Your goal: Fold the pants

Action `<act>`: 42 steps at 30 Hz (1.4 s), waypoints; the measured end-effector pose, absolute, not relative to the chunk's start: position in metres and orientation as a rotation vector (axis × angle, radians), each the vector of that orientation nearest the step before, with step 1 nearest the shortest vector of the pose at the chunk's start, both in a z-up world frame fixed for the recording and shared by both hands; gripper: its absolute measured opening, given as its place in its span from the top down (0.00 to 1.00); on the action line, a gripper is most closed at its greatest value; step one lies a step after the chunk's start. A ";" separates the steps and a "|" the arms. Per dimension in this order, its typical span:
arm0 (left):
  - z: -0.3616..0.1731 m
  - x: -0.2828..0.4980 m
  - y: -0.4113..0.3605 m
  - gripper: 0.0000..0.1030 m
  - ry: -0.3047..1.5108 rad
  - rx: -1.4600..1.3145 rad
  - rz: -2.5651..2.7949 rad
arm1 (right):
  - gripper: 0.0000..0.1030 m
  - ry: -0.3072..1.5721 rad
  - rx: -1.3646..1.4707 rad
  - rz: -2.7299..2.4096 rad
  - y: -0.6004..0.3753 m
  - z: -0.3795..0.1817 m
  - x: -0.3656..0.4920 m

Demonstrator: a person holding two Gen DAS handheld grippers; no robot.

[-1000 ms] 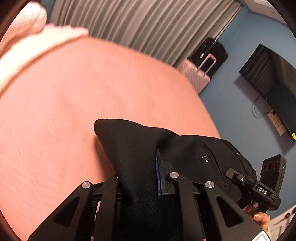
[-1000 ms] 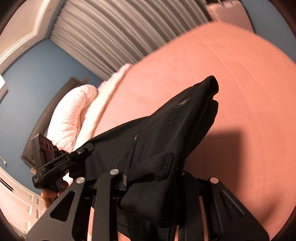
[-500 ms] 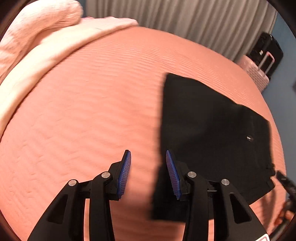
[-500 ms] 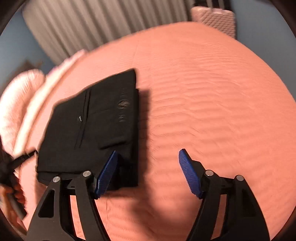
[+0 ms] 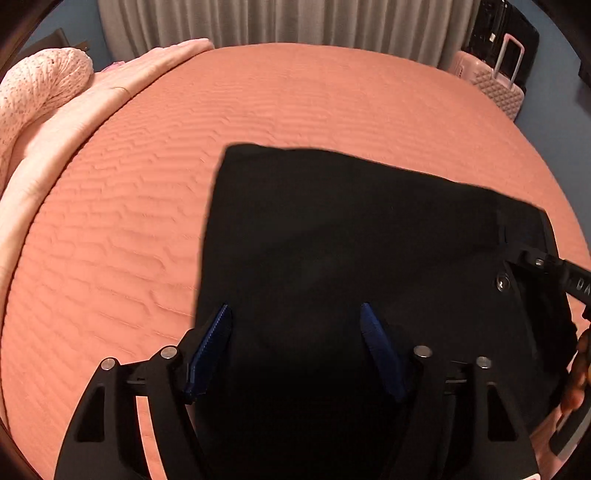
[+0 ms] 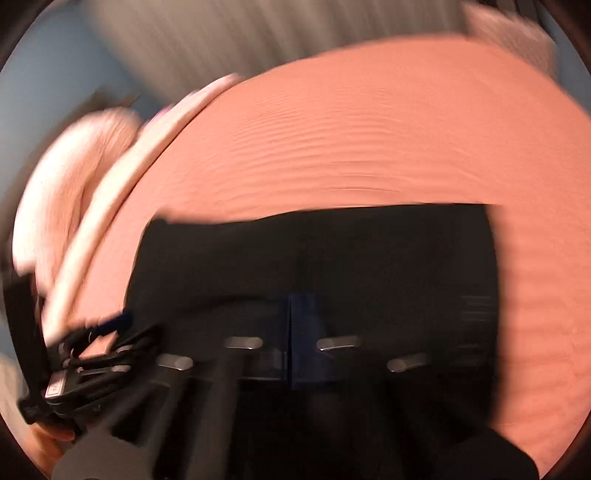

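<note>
The black pants (image 5: 351, 240) lie folded flat in a rectangle on the salmon bed cover (image 5: 129, 221), a metal button at their right side. My left gripper (image 5: 295, 321) is open and empty, its blue pads spread wide just above the pants' near edge. In the blurred right wrist view the pants (image 6: 369, 258) fill the lower half, and my right gripper (image 6: 291, 317) hovers over them with its blue pads pressed together, holding nothing visible. The right gripper also shows at the far right of the left wrist view (image 5: 576, 284).
Pink pillows and a folded blanket (image 5: 44, 110) lie along the bed's left side. Grey curtains (image 5: 277, 22) hang behind the bed. A pink suitcase (image 5: 495, 81) and a black one stand at the back right by the blue wall.
Both grippers let go of the lifted pants, which now lie flat. The left gripper has opened wider and moved over the pants. The right gripper has shut and swung left over them.
</note>
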State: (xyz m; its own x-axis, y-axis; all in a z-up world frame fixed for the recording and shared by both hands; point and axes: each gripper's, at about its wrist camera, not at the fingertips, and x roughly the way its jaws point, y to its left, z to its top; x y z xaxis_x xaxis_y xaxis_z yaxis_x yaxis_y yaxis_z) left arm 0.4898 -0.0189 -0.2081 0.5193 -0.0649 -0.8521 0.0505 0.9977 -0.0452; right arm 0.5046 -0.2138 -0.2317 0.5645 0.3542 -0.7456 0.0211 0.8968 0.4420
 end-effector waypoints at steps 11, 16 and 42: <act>-0.208 0.602 0.012 0.21 1.065 -0.026 0.102 | 1.00 0.949 0.420 0.252 -0.192 -0.237 0.542; -0.176 0.601 0.066 0.33 0.958 -0.254 0.146 | 0.95 0.919 0.497 0.367 -0.185 -0.216 0.530; -0.229 0.400 0.058 0.10 1.066 -0.270 -0.176 | 0.24 0.957 0.565 0.299 -0.266 -0.255 0.360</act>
State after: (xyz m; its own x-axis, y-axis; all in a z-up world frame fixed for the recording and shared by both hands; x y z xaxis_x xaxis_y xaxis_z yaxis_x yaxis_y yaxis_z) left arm 0.3998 0.0578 -0.2295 0.4744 -0.2714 -0.8374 0.0121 0.9532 -0.3020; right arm 0.3602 -0.2662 -0.2552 0.5503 0.4794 -0.6836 0.0046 0.8170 0.5766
